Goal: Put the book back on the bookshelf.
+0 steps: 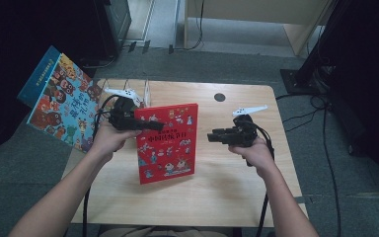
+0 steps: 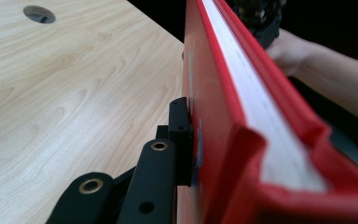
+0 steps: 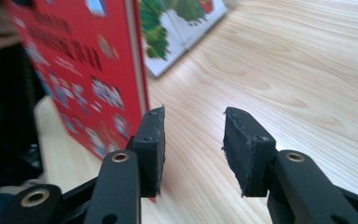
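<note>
A red picture book (image 1: 170, 148) stands tilted on the wooden table (image 1: 227, 192), its lower edge near the table's middle. My left gripper (image 1: 157, 125) is shut on the book's upper left edge. In the left gripper view one pad (image 2: 181, 135) presses flat on the red cover (image 2: 214, 140), and the other jaw is hidden behind the book. My right gripper (image 1: 211, 137) hovers just right of the book. In the right gripper view it (image 3: 193, 144) stands open with only bare table between its pads, and the red book (image 3: 84, 70) is just beyond its left jaw.
A large blue picture book (image 1: 61, 101) leans at the table's far left beside a wire rack (image 1: 128, 89). Another picture book (image 3: 182, 28) with a green drawing lies flat past the red one. A cable hole (image 1: 219, 97) sits at the back. Cables trail off the right side.
</note>
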